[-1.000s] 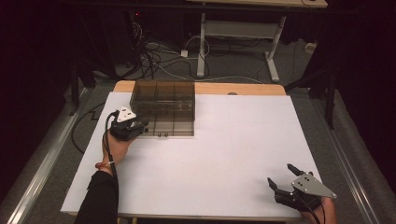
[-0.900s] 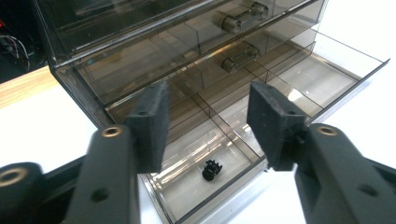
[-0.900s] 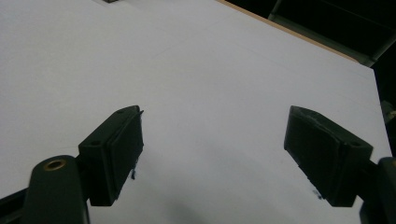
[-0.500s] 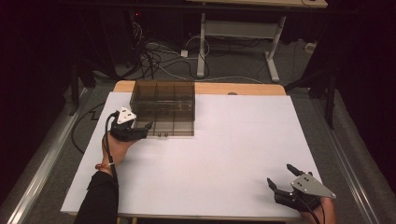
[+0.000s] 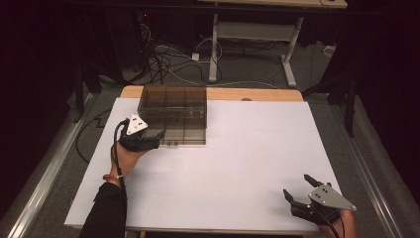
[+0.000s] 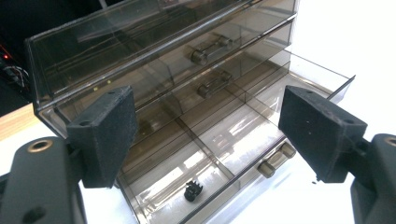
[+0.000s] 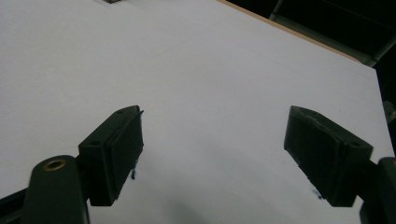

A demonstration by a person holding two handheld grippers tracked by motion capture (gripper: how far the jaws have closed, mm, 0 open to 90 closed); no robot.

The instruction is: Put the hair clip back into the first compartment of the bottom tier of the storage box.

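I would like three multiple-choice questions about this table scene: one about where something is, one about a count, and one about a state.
1. Where does the small black part lie?
A. in the pulled-out bottom drawer
B. on the white table by the right gripper
C. on top of the organizer

2. How many drawer handles show in the left gripper view?
A. one
B. three
C. five

3. How is the left gripper?
A. shut on a handle
B. open, holding nothing
C. shut on the black part

Answers:
1 A: the part sits in a front compartment of the bottom drawer of the smoky organizer.
2 B: one handle on each of three drawers.
3 B: its fingers stand wide apart, having just been opening, with nothing pressed between them.
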